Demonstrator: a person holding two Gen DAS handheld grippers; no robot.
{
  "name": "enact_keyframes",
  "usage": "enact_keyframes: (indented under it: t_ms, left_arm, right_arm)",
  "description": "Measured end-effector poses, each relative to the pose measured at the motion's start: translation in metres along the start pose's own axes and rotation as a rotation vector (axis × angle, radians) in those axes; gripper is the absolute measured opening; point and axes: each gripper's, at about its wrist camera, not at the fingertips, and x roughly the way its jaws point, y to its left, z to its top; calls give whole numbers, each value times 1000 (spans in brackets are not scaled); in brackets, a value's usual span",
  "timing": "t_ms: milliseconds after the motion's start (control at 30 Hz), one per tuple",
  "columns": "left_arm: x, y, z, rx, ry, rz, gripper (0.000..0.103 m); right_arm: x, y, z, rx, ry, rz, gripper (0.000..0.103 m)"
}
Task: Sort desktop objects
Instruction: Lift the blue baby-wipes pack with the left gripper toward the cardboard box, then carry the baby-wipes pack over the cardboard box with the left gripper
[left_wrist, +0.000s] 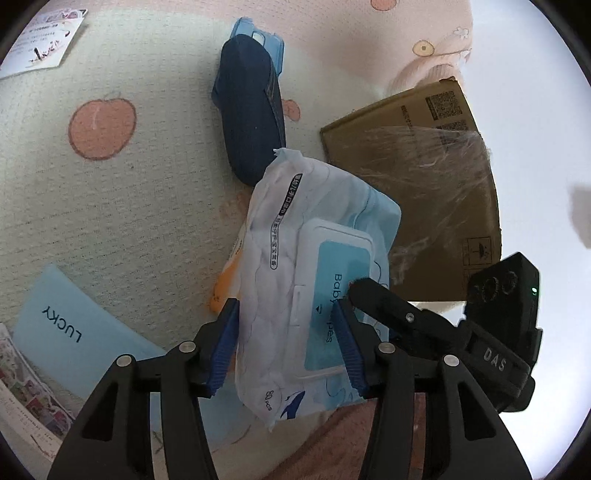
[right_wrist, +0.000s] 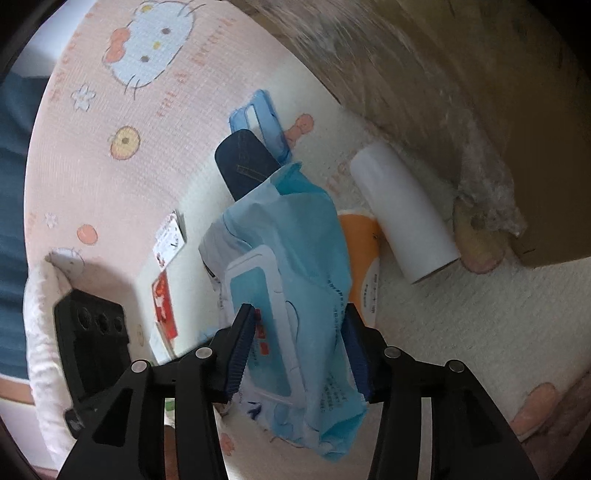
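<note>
While the wipes pack (left_wrist: 314, 280) sits lower centre in the left wrist view, the left gripper (left_wrist: 288, 345) straddles it, pads seemingly just off; judged a set-down step, next a clean withdrawal. Counted: one dark case (left_wrist: 247, 110), one box (left_wrist: 417, 177), one blue card (left_wrist: 70, 328).

Right wrist view: right gripper (right_wrist: 301, 350) brackets the same pack (right_wrist: 291, 295) at centre; contact unclear. One white roll (right_wrist: 402, 210), one orange packet (right_wrist: 364, 258).
</note>
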Motion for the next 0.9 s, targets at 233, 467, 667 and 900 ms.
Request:
enact_keyframes:
  t_ms: [233,467,667,900]
  left_arm:
    - [-8,-7,-7,33,-52,22,42]
    - [-24,-35,-17,110,-119,69,38]
    - [-62,-67,-16,183,-198,66,37]
    - [-99,-113,-7,254,-279,35,37]
  right_arm:
    - [3,-12,4,50,-4,56,45]
    - [-7,12,6,-80,-32,9,44]
    - [-42,32,13,-107,-100,68,44]
    - [-97,62,29,-181,-201,105,44]
